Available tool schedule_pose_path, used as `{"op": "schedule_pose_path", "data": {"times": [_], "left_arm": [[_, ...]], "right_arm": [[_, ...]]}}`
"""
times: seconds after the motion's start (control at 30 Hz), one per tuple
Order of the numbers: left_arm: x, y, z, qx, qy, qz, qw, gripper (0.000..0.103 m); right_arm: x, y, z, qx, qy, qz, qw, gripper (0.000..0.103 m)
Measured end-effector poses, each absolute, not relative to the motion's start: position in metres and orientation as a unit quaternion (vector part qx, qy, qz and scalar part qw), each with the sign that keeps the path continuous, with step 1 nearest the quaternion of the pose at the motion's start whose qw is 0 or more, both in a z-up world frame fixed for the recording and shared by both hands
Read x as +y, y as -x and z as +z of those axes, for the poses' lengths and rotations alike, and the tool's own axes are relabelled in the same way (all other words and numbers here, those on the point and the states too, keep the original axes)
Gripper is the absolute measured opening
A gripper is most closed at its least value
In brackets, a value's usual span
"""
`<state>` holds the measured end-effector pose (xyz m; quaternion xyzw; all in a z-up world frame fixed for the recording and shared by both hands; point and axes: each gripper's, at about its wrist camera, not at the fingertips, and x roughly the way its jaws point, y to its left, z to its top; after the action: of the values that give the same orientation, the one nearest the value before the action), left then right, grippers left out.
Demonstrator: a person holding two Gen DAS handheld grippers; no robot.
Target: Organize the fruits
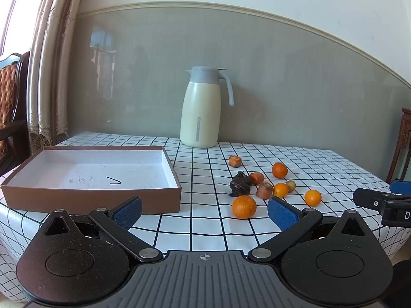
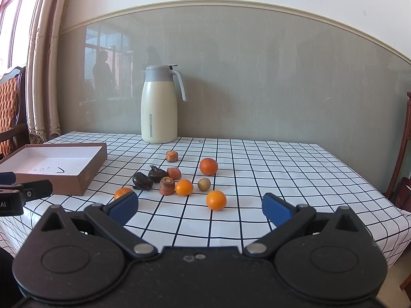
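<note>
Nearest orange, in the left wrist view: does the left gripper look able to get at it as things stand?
Probably yes. The left gripper is open and empty, and the nearest orange sits just ahead on the tablecloth, apart from the other produce, with nothing between.

I was in a home, in a dining room. The tabletop (image 2: 282,159) had a checked white cloth. A cream jug (image 2: 158,107) for hot drinks stood by the wall. Carved wooden chairs (image 2: 11,107) and lacy curtains (image 2: 41,82) were near a sunny window (image 2: 12,12).
</note>
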<state>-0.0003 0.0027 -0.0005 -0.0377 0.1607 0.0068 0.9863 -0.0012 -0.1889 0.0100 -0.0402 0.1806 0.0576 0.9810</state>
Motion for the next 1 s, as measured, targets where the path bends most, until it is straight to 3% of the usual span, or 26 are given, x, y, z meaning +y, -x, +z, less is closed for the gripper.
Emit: {"op": "schedule_pose_path", "data": {"times": [1.0], "left_arm": [[0.0035, 0.001, 0.0003, 0.16, 0.038, 0.007, 0.986, 0.103]], "right_arm": [[-0.1895, 0.002, 0.009, 0.179, 0.041, 0.057, 0.981, 0.097]]}}
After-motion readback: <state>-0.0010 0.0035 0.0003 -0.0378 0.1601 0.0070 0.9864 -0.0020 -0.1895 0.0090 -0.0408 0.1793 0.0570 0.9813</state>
